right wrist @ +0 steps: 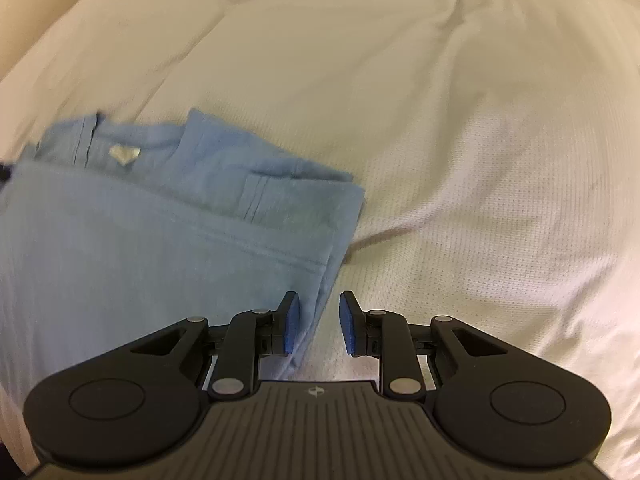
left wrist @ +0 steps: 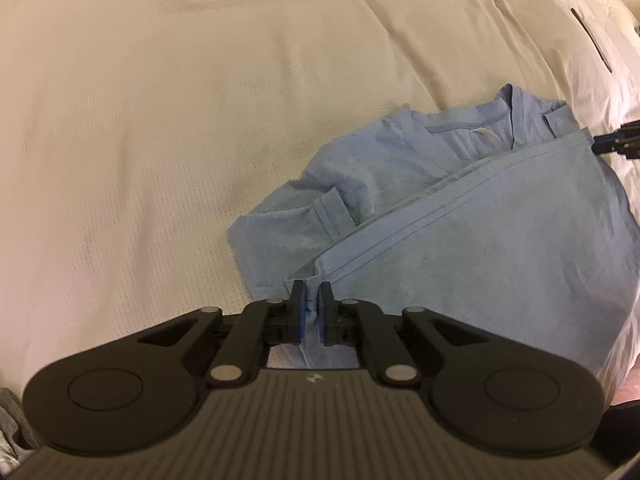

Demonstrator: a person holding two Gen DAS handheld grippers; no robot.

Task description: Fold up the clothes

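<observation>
Matte black left gripper [left wrist: 312, 300] and right gripper [right wrist: 319, 312], blue pads, silver rivets, ribbed housings.

Bed [left wrist: 200, 120] covered by a cream-white waffle-texture bedspread [right wrist: 480, 160] — fills nearly all of both views. Surface is soft, with shallow creases and folds running across it. Dark narrow slit or strap-like mark [left wrist: 591, 38] near the top right of the left wrist view, lying on the white fabric — can't tell what it is. Grey crumpled cloth [left wrist: 10, 424] at the bottom left edge of that view, mostly cut off.
</observation>
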